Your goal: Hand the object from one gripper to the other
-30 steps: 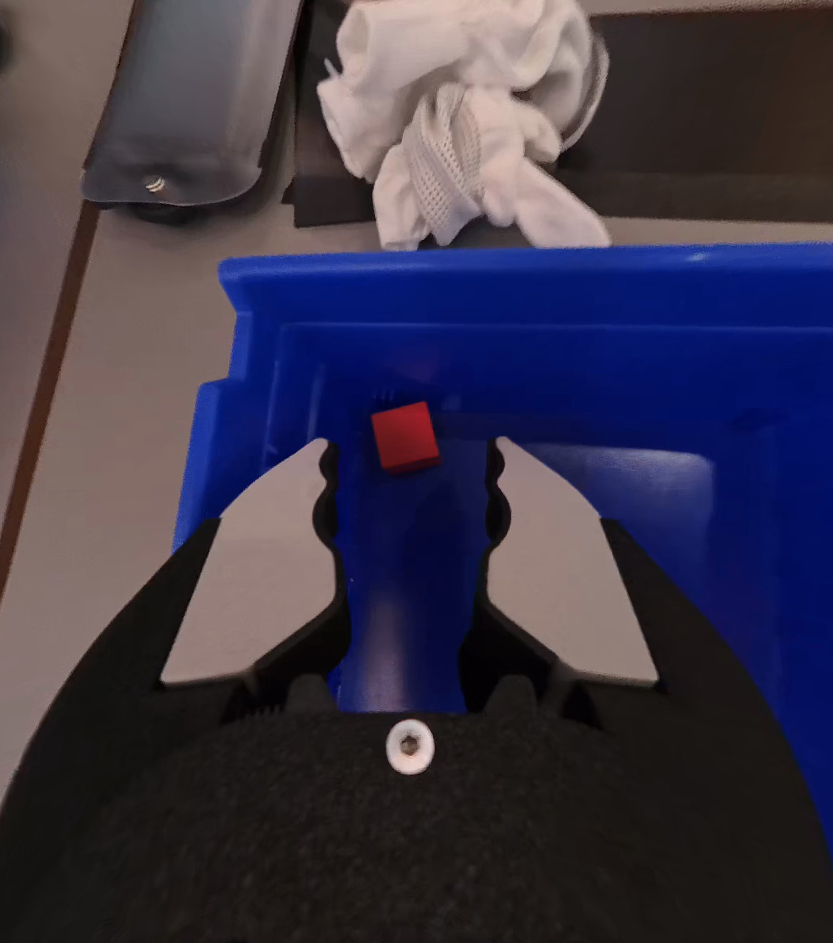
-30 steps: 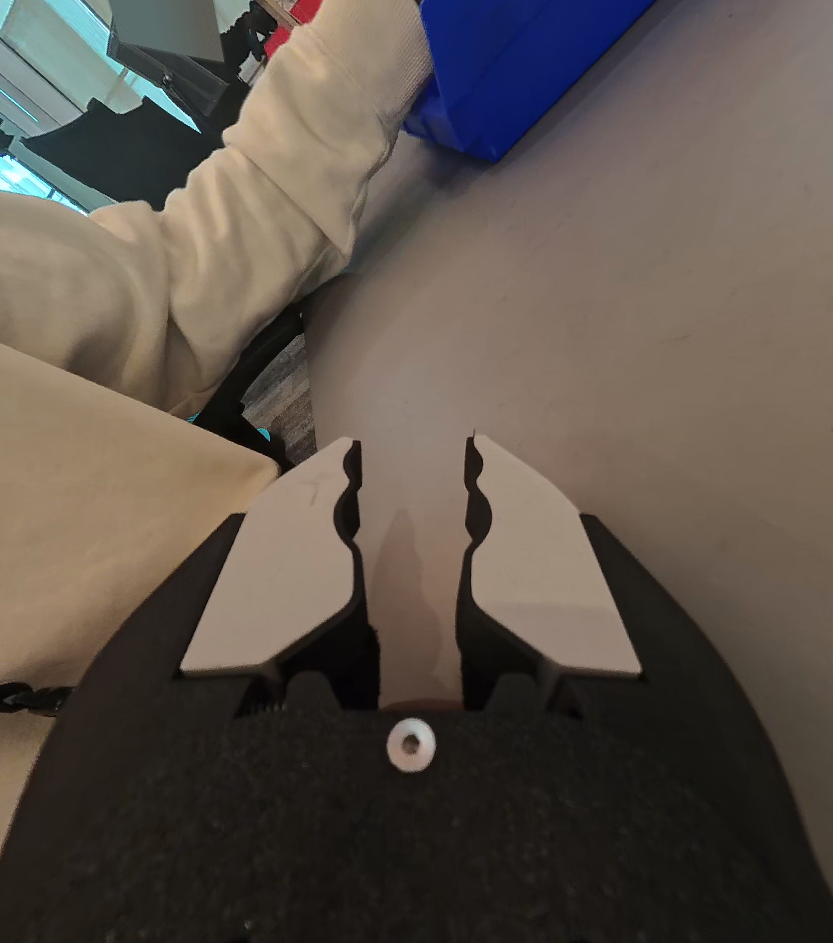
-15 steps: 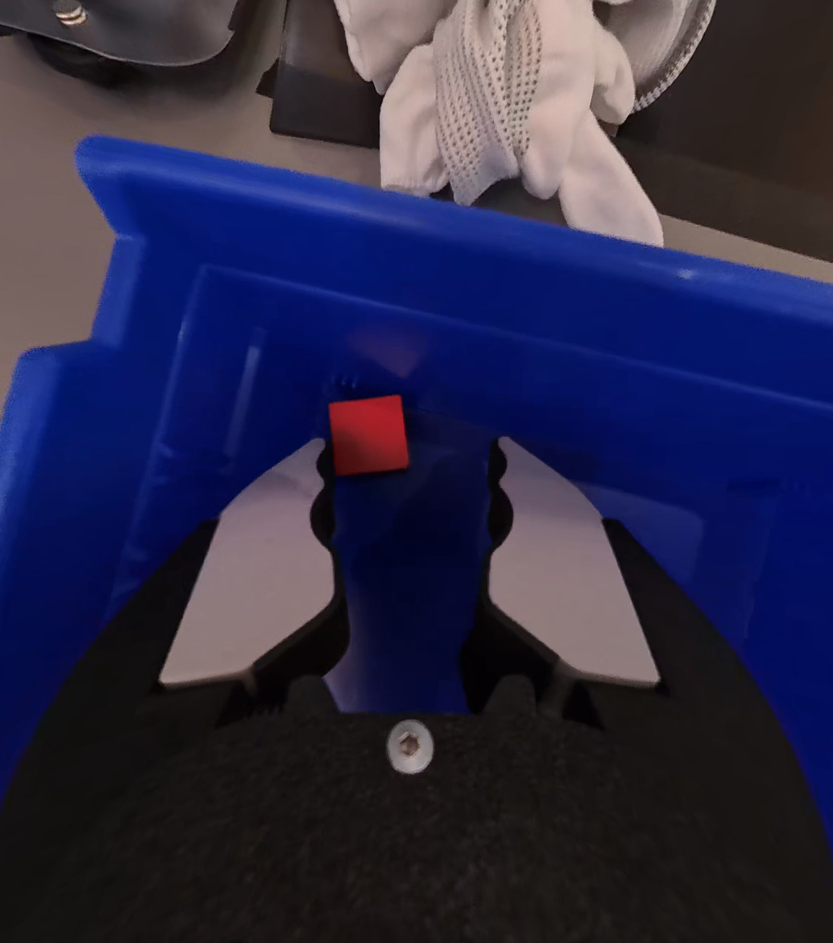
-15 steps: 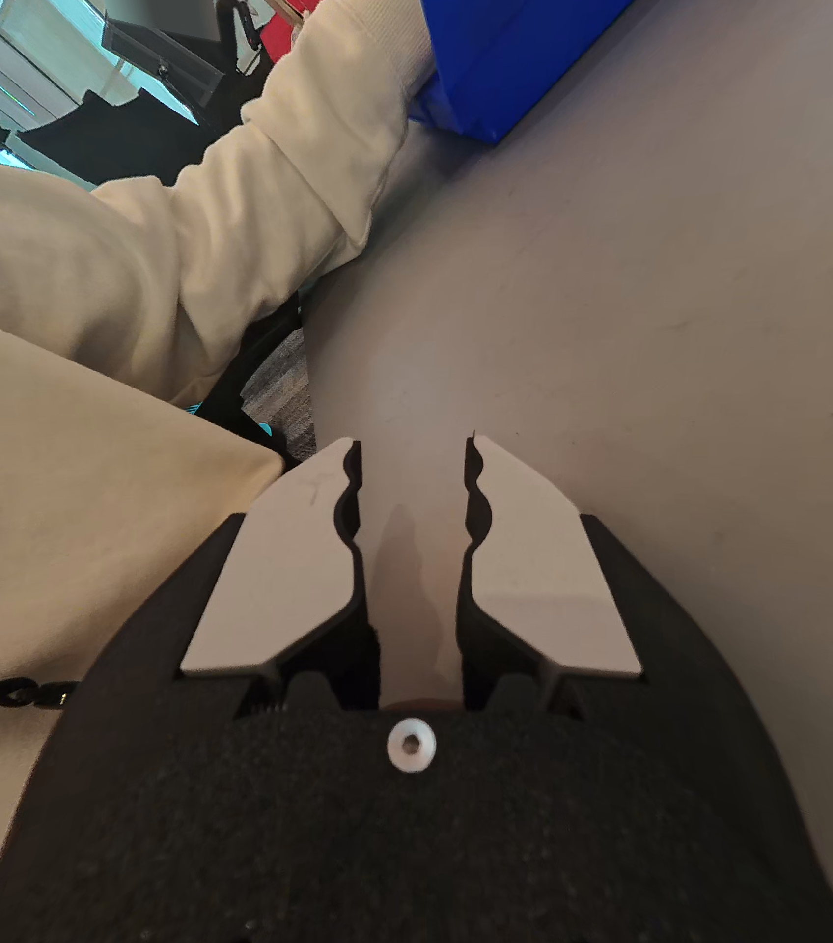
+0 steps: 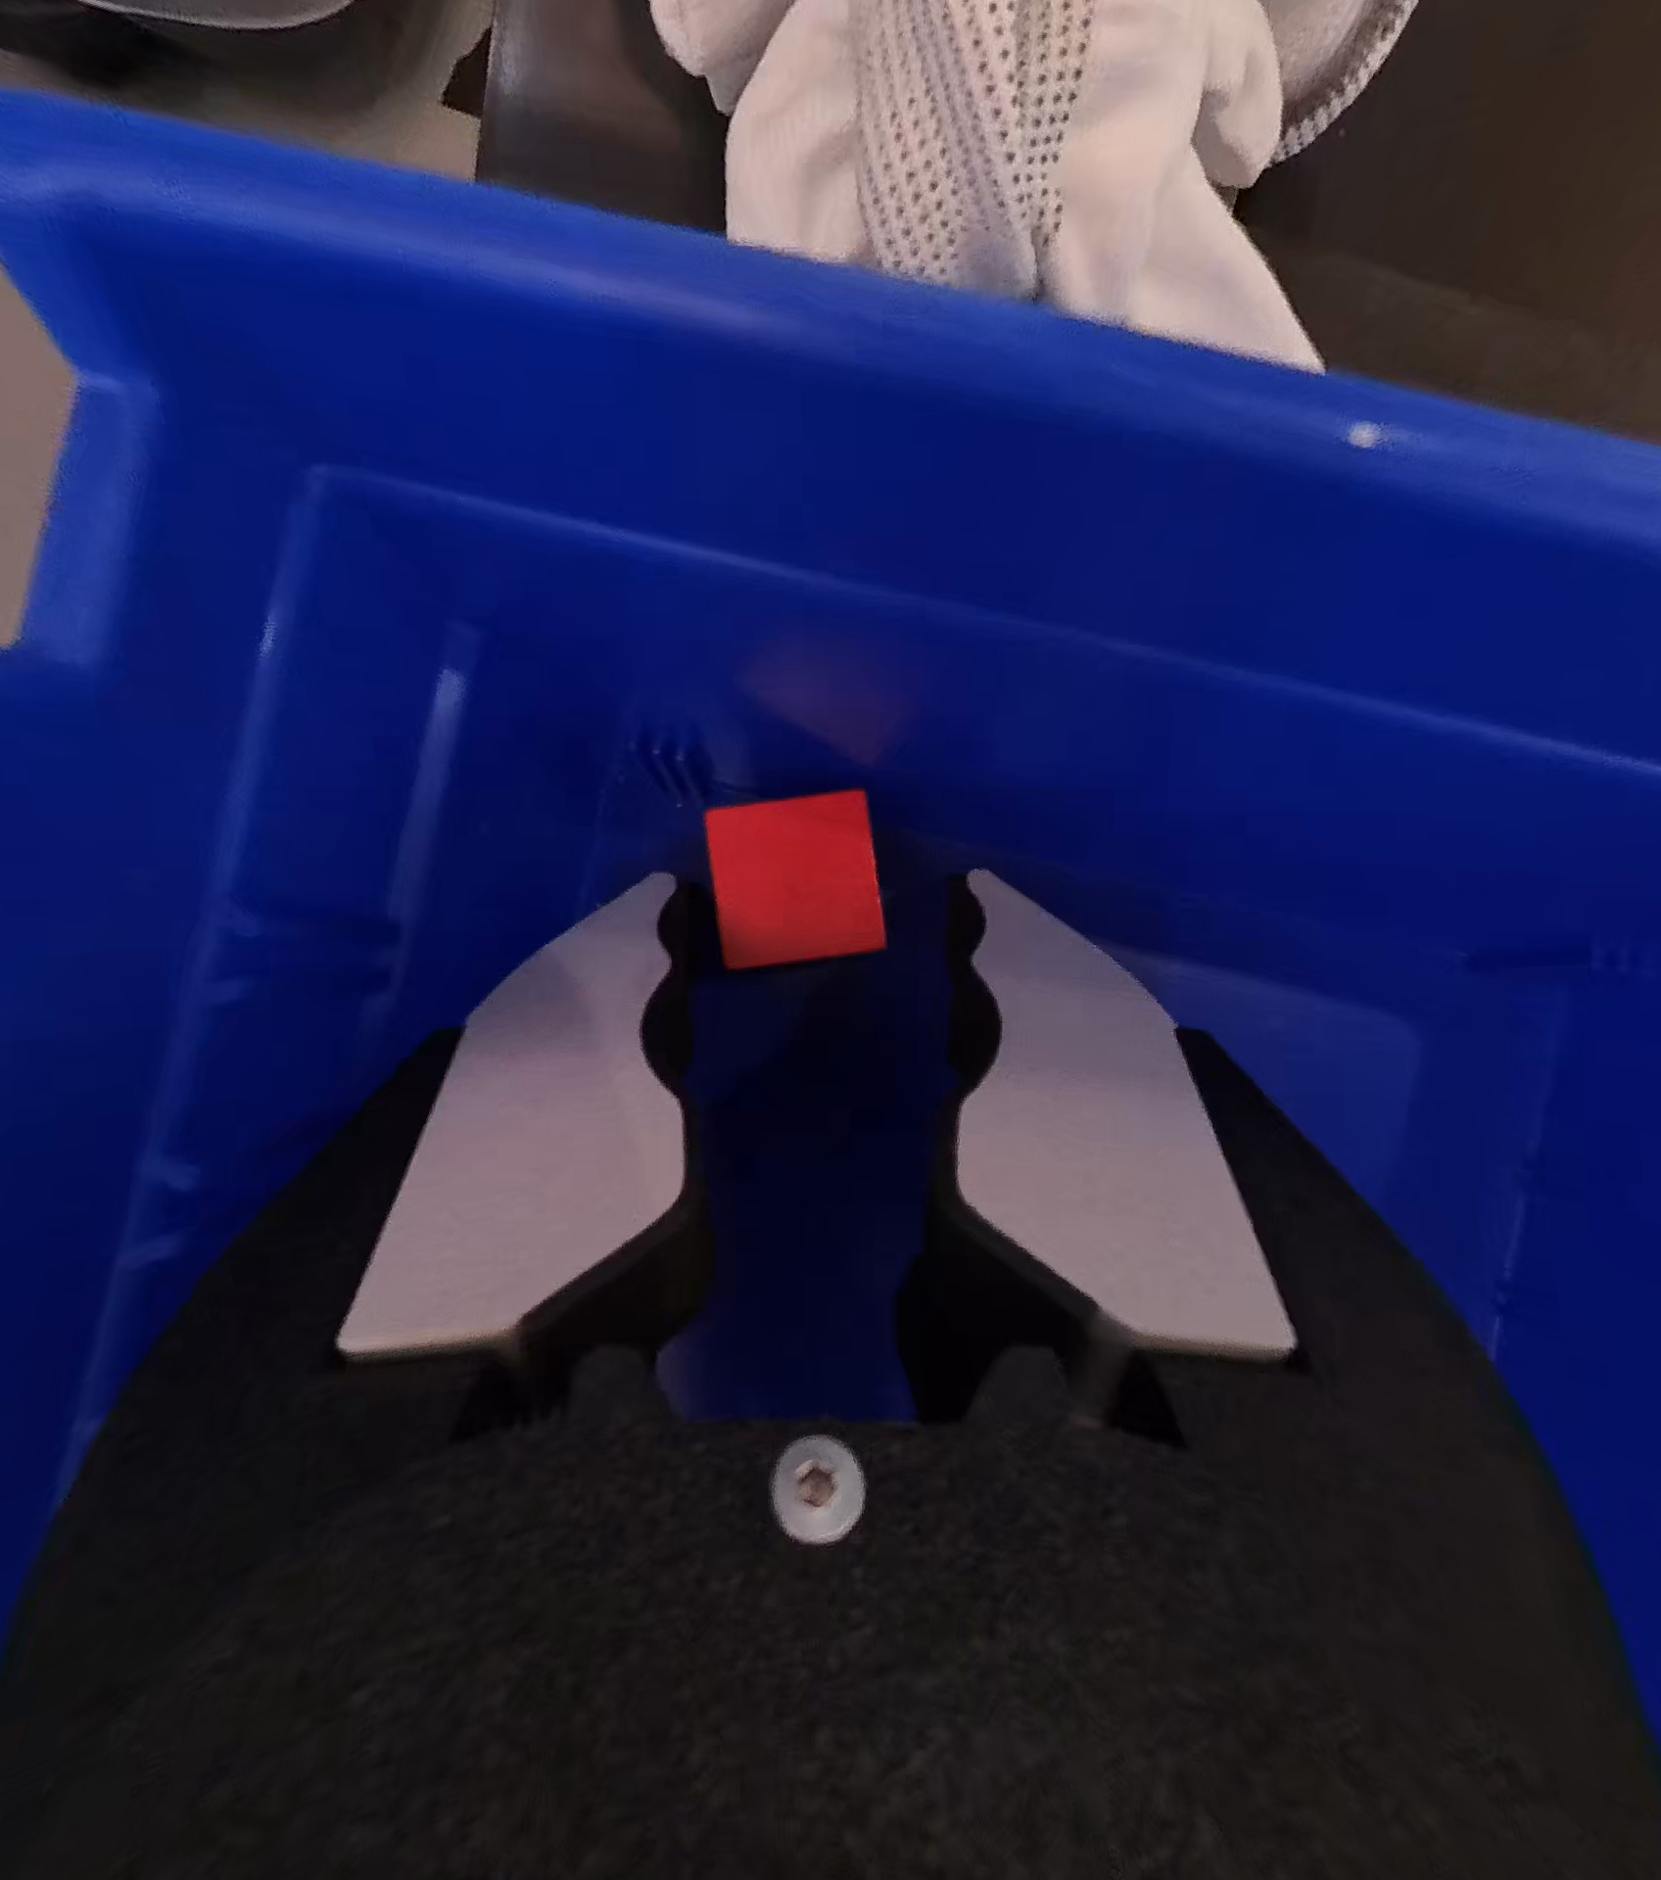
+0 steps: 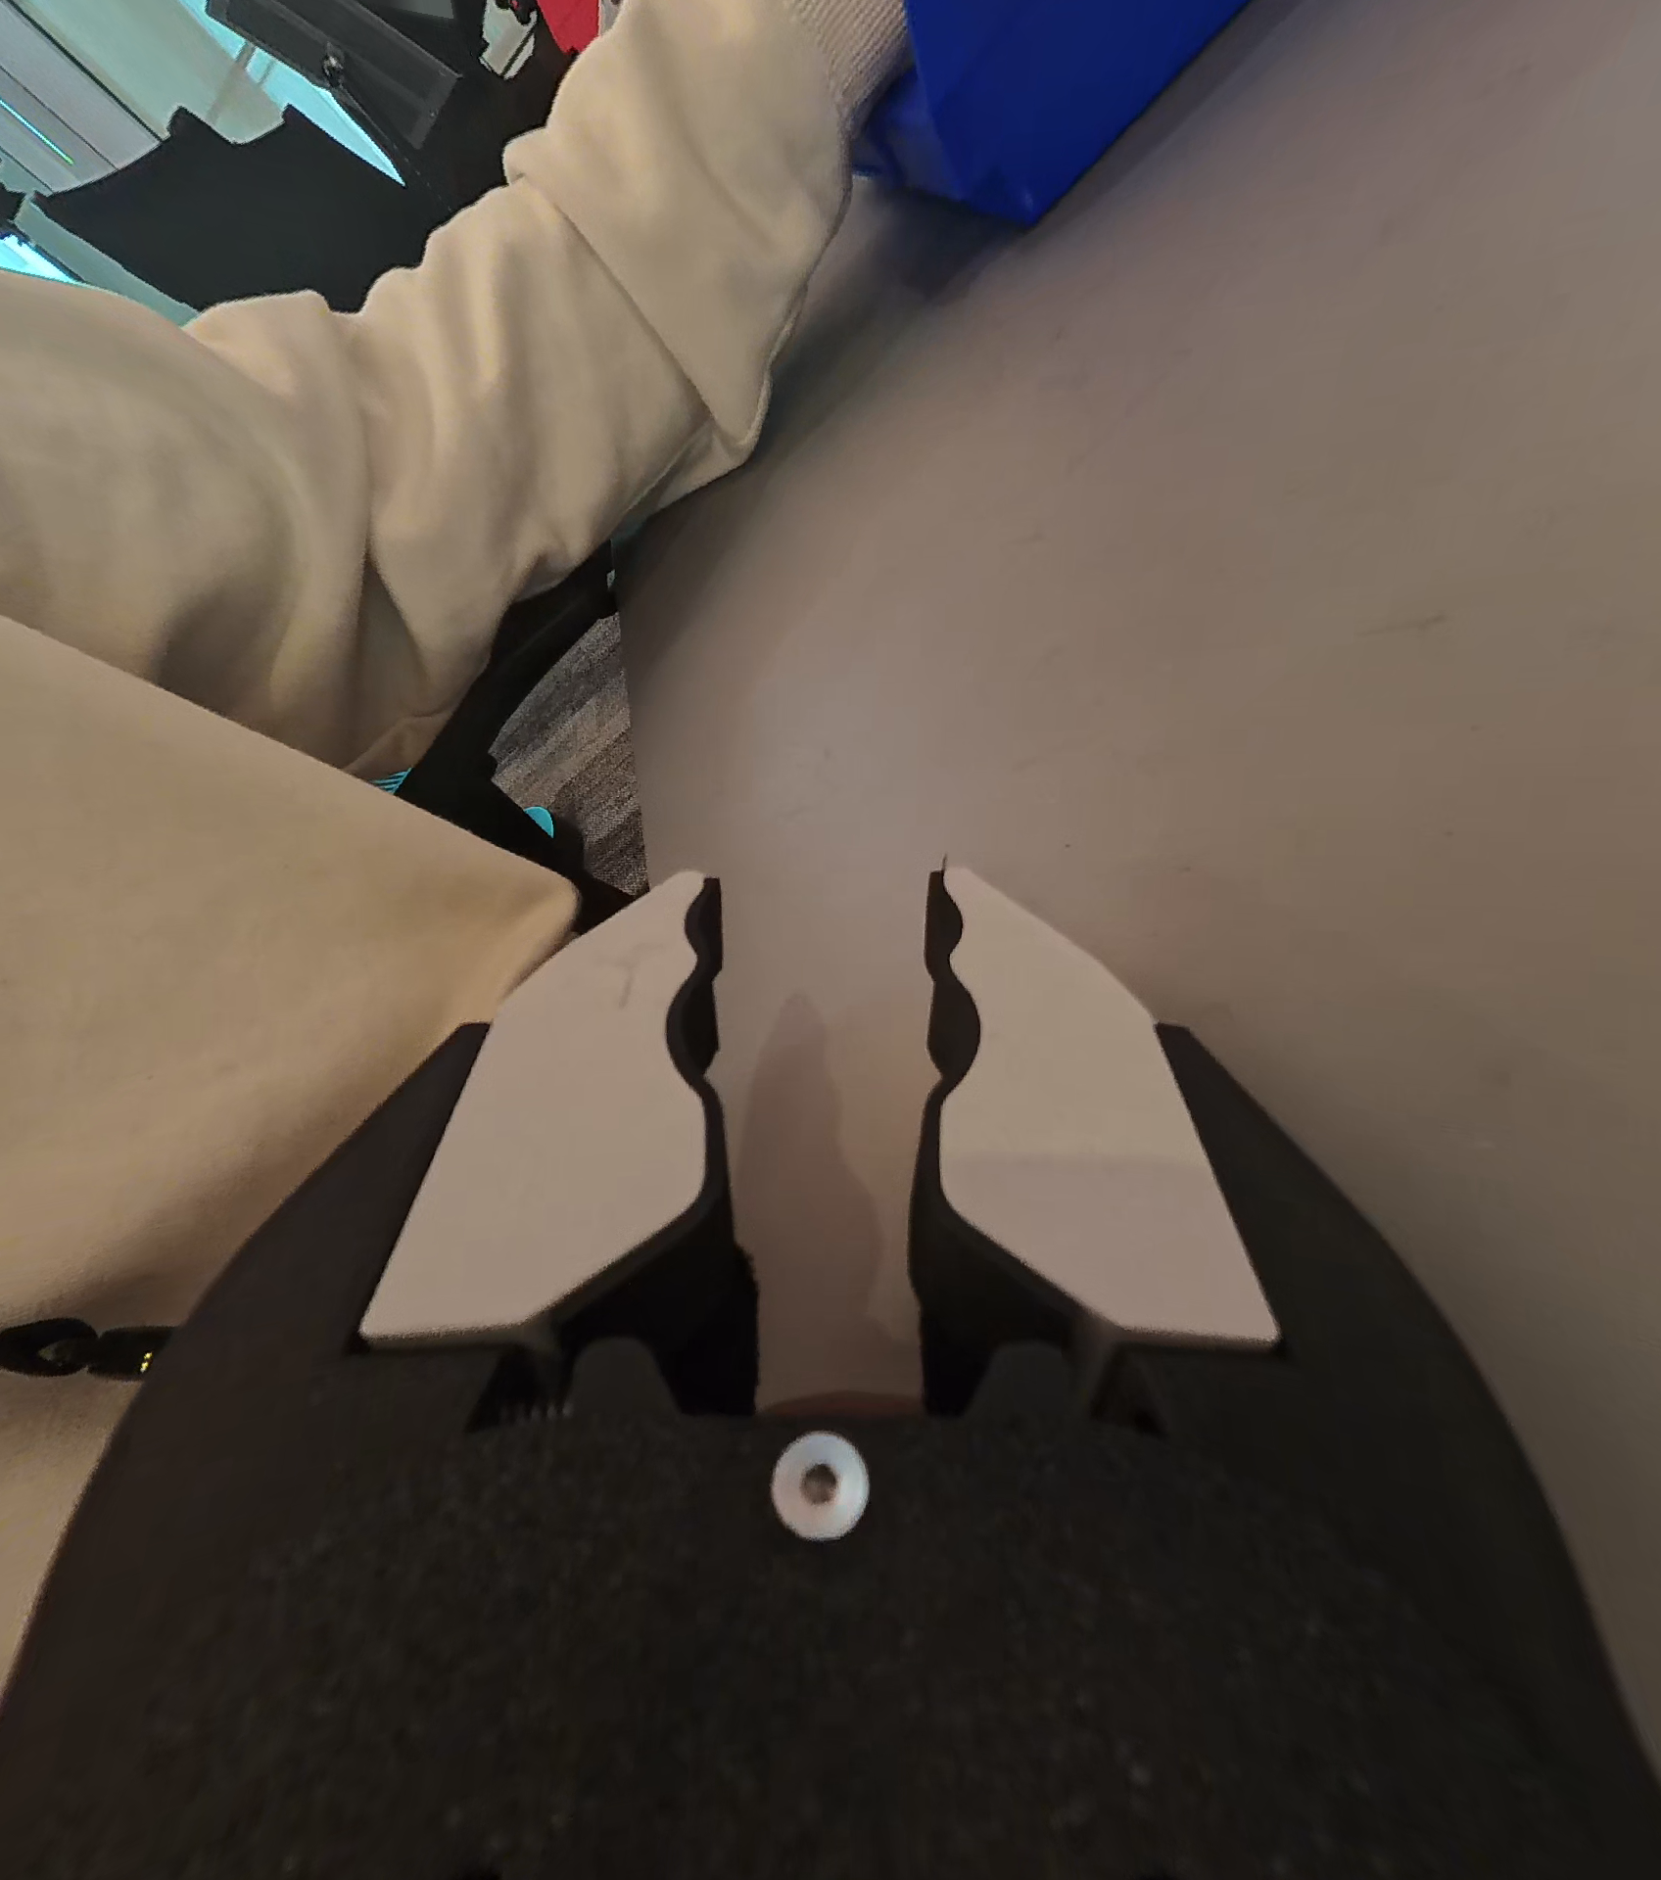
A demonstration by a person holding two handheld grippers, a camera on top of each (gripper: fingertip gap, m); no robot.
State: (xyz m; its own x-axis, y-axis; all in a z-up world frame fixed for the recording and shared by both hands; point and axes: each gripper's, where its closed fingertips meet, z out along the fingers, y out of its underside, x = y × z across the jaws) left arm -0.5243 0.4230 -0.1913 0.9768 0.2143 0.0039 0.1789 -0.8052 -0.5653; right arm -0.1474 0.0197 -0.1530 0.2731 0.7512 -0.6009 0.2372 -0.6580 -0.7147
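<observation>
Left gripper (image 5: 816,885) had dropped further into the blue plastic bin (image 5: 603,407) versus a second ago; the bin walls filled more of the left wrist view. Jaws were apart, nothing clamped. The small red cube (image 5: 795,879) sat on the bin floor by the far wall, now right at the tip line, close to the left tip rather than ahead of both. Crumpled white cloth (image 5: 989,153) lay beyond the bin rim. Right gripper (image 6: 821,885) hadn't moved: it hovered over the grey counter (image 6: 1315,661), jaws apart and empty, with a cream sleeve (image 6: 501,356) reaching toward the bin (image 6: 1020,112).
</observation>
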